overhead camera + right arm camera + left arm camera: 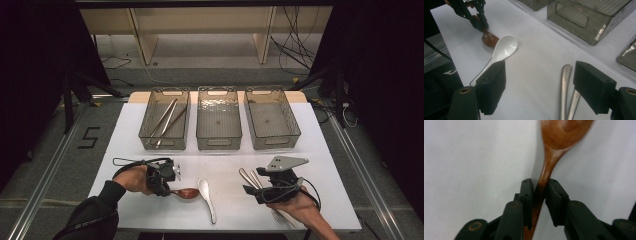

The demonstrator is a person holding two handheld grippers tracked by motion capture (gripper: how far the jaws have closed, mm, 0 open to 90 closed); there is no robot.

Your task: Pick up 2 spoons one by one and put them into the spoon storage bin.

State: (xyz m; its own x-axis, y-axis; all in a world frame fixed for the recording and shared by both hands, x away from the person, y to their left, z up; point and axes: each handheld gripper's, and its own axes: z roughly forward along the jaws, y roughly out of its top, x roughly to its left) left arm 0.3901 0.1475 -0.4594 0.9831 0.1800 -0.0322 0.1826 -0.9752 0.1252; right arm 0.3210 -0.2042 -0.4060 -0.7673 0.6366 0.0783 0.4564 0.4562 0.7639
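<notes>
Near the desk's front-left corner, my left claw (539, 185) is clamped on the handle of the wooden spoon (556, 142), both pads pressing the dark neck just behind the bowl; the bowl points toward the middle of the front edge and sits low on the white desk (300, 150). Just beside that bowl, and apart from it as far as I can tell, lies a white ceramic spoon (206, 196), its handle running toward the front edge. Along the back edge stand three clear bins in a row: the left bin (165, 95) holds long metal utensils (166, 120) lying lengthwise, the middle bin (218, 93) and the right bin (270, 95) have bare floors. Toward the front-right corner, my right claw (539, 85) hovers with its jaws spread wide and gripping nothing. Two metal handles (565, 85) lie side by side on the desk between those jaws, untouched by either pad, and they run back under my right hand (295, 202).
</notes>
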